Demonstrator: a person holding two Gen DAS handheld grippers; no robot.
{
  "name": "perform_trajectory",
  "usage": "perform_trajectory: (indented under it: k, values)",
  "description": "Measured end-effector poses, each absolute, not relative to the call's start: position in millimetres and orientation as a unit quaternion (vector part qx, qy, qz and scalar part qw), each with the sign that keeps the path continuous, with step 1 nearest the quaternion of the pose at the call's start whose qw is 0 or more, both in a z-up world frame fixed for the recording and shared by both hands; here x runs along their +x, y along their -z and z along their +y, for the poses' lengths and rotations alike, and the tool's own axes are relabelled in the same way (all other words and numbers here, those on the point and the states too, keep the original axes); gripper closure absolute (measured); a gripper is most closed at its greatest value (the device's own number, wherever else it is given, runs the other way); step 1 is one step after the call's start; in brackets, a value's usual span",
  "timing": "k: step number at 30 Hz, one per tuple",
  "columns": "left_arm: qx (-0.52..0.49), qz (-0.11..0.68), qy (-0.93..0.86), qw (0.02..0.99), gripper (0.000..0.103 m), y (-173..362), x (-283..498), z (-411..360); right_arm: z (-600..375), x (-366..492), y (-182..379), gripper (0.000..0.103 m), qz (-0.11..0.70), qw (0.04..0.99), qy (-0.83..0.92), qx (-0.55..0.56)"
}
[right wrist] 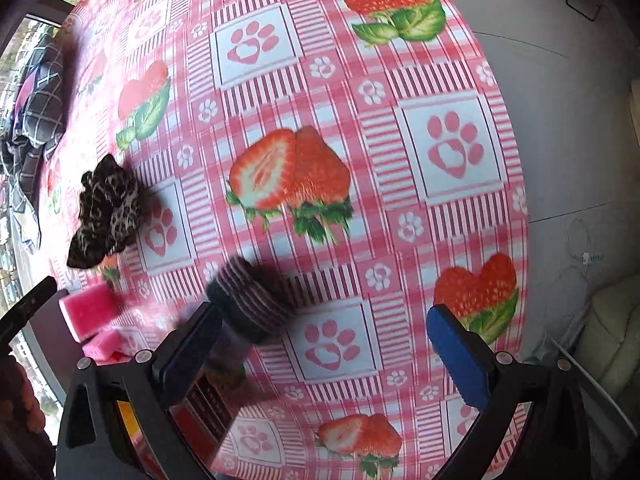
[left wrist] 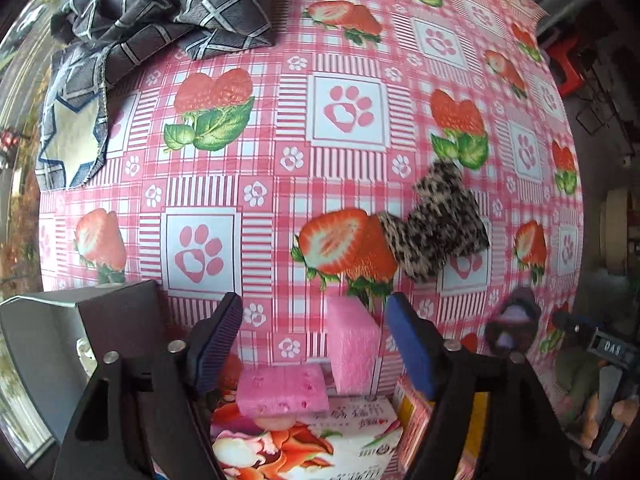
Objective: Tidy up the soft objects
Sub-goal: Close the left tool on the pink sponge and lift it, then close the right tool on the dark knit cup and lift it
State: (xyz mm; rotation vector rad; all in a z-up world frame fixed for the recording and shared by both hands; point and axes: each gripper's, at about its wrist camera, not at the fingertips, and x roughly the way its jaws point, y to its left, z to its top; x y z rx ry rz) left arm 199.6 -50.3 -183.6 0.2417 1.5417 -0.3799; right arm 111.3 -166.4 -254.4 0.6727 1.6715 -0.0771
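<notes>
My left gripper (left wrist: 314, 344) is open over two pink sponges: one stands upright (left wrist: 352, 348) between the fingers, one lies flat (left wrist: 282, 394) on a flowered packet (left wrist: 312, 444). A leopard-print cloth (left wrist: 434, 224) lies beyond on the strawberry tablecloth (left wrist: 260, 184). My right gripper (right wrist: 324, 356) is open; a blurred striped purple-and-dark roll (right wrist: 250, 304) sits just past its left finger, apart from the pads. The leopard cloth (right wrist: 106, 212) and the pink sponges (right wrist: 86, 310) show at the left in the right wrist view.
A grey checked cloth pile (left wrist: 160, 12) lies at the far left corner, also in the right wrist view (right wrist: 36, 120). A grey box (left wrist: 84, 344) stands left of my left gripper. A red-and-yellow box (right wrist: 204, 408) lies under my right gripper's left finger. The table edge (right wrist: 520, 184) runs on the right.
</notes>
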Motion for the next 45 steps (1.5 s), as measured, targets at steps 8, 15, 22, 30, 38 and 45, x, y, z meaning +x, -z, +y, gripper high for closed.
perform_trajectory:
  k: [8,15,22,30,38,45]
  values:
    - [0.199,0.692,0.144,0.679,0.025,203.3,156.9,-47.3,-159.8,71.0,258.2,0.000,0.735,0.608,0.013,0.301]
    - [0.182,0.691,0.066,0.696,0.025,204.6,201.4,-7.4,-142.8,62.5,248.4,0.000,0.725,0.623,0.005,0.293]
    - [0.174,0.697,0.098,0.689,0.024,201.2,185.7,-3.6,-114.2,78.5,230.2,0.000,0.719,0.633,-0.016,0.288]
    - [0.161,0.689,0.103,0.699,0.024,211.4,199.6,-2.1,-85.8,95.2,235.3,0.000,0.721,0.639,-0.029,0.266]
    - [0.274,0.647,0.185,0.687,0.024,204.9,200.6,-17.6,-68.6,105.3,243.6,0.000,0.727,0.634,-0.036,0.261]
    - [0.329,0.670,0.208,0.632,0.024,232.7,185.7,-22.3,-71.8,102.7,249.4,0.000,0.729,0.629,-0.032,0.269]
